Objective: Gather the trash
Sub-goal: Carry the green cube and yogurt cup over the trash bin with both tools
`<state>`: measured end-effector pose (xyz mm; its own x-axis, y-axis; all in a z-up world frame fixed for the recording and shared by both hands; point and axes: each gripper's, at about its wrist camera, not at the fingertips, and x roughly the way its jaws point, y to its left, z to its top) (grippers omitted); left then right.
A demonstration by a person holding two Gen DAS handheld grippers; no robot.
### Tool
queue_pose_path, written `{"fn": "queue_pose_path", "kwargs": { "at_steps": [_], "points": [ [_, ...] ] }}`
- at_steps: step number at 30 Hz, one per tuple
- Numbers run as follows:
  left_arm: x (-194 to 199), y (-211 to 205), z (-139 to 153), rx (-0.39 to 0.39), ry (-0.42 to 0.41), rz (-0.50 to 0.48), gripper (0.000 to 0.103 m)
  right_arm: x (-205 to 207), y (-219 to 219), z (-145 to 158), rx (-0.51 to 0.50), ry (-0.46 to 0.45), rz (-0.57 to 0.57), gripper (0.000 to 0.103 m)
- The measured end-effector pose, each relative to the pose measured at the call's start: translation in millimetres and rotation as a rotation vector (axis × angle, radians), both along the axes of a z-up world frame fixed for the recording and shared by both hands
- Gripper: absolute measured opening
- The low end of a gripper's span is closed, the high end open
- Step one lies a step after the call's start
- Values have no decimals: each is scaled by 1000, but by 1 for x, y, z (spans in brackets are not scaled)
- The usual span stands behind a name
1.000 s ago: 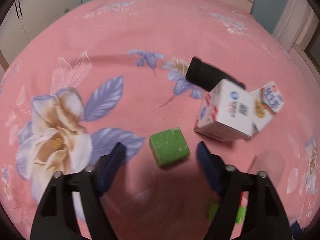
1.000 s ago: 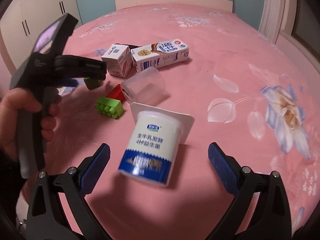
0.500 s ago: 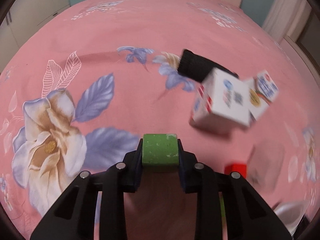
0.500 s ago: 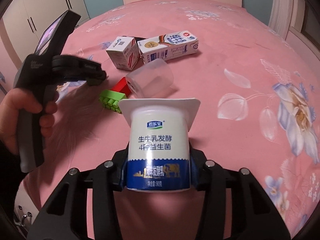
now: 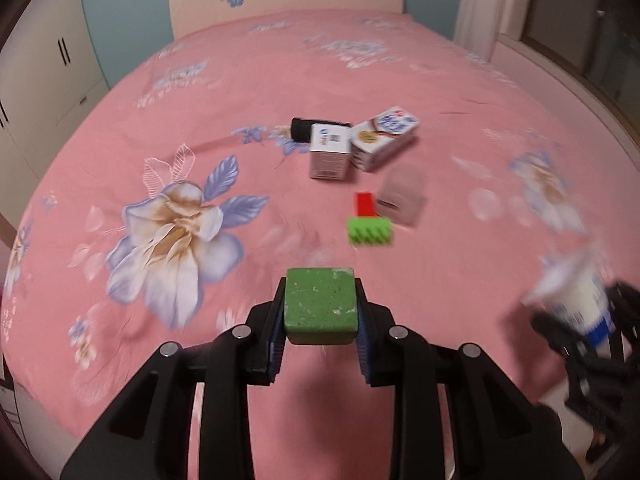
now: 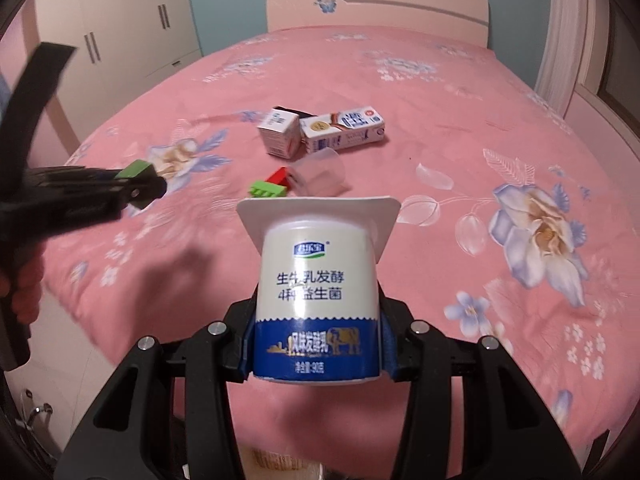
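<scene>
Pink floral bedspread (image 5: 360,80) fills both views. At lower centre of the left wrist view, the left gripper (image 5: 320,322) pinches a green cube (image 5: 320,304) between its pads, lifted off the bed. At lower centre of the right wrist view, the right gripper (image 6: 318,344) clamps a yogurt cup (image 6: 318,300). Mid-frame on the bedspread lie two cartons (image 5: 384,138), a clear cup (image 5: 402,196) and toy bricks (image 5: 368,230).

Pretty soft, warm indoor light from above, no harsh glare, just a dim shadow on the pink bedspread (image 6: 440,128) under each gripper. Heavy fisheye bend with dark corners in both views. Left wrist view is motion-smeared, especially the yogurt cup (image 5: 576,300) at the right edge, while the right wrist view shows its label sharp.
</scene>
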<state>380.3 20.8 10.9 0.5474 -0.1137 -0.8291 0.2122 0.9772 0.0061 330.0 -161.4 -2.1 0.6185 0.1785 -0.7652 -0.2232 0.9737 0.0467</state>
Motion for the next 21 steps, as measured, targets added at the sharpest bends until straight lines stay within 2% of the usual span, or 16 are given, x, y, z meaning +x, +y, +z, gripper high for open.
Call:
{"fn": "queue_pose_path", "kwargs": {
  "at_steps": [5,12,16,21],
  "points": [
    [-70,1,30,3,-53,-33,32,-47,4,28,-19,-57,49,48],
    [-142,-4,58,22,-126,-69,32,-104,7,54,-14,-110,94,48],
    [-178,-5,61,23,-140,-94,32,-131,9,59,-19,-124,104,48],
    [-209,-7,49,27,-133,-119,32,-161,9,56,-37,-116,112,48]
  ]
}}
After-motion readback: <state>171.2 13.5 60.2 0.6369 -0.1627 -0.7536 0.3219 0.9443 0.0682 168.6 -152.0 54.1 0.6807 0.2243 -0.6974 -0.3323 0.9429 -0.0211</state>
